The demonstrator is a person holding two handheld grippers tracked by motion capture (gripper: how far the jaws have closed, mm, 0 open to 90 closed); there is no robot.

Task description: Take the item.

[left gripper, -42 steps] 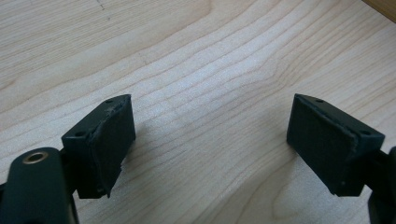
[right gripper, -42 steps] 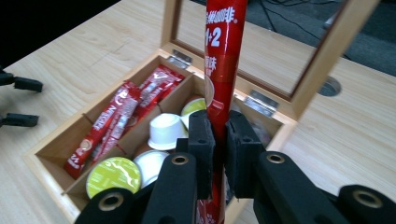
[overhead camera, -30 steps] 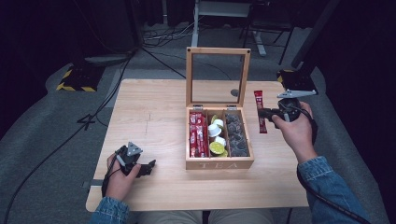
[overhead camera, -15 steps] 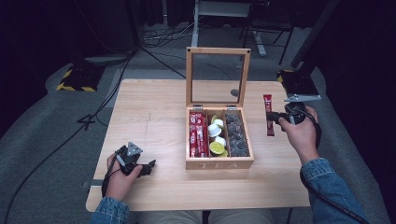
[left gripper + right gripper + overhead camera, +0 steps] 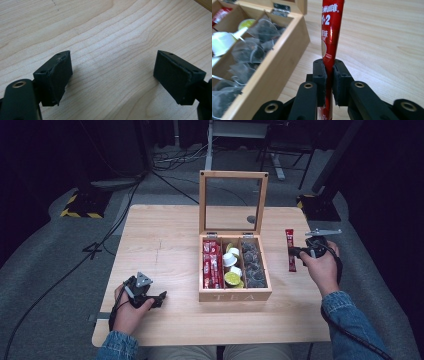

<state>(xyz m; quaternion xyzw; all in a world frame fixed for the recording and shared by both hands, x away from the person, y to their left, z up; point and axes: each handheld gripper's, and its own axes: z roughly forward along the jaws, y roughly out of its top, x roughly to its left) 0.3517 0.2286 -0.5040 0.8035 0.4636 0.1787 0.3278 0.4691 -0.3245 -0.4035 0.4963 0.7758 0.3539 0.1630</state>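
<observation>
We see a wooden desk (image 5: 165, 240) with an open tea box (image 5: 235, 292) standing near its middle, the glass-paned lid (image 5: 233, 202) raised upright at the back. The box has three compartments: red sachets (image 5: 212, 264) fill the left one, small white cups and a green-topped cup (image 5: 232, 278) sit in the middle one, and dark tea bags (image 5: 252, 265) lie in the right one.

Our right claw (image 5: 296, 253) is to the right of the box, over the desk, and its jaws are clamped on a single red sachet (image 5: 290, 250). In the right gripper view the two pads press the sachet (image 5: 332, 37) from both sides near its lower part, and the sachet runs straight away from the jaws, just beside the box's right wall (image 5: 279, 62). We cannot tell whether its far end touches the desk.

Our left claw (image 5: 159, 296) rests near the front left corner of the desk, well apart from the box. In the left gripper view its jaws stand wide apart with only bare wood (image 5: 112, 50) between them.
</observation>
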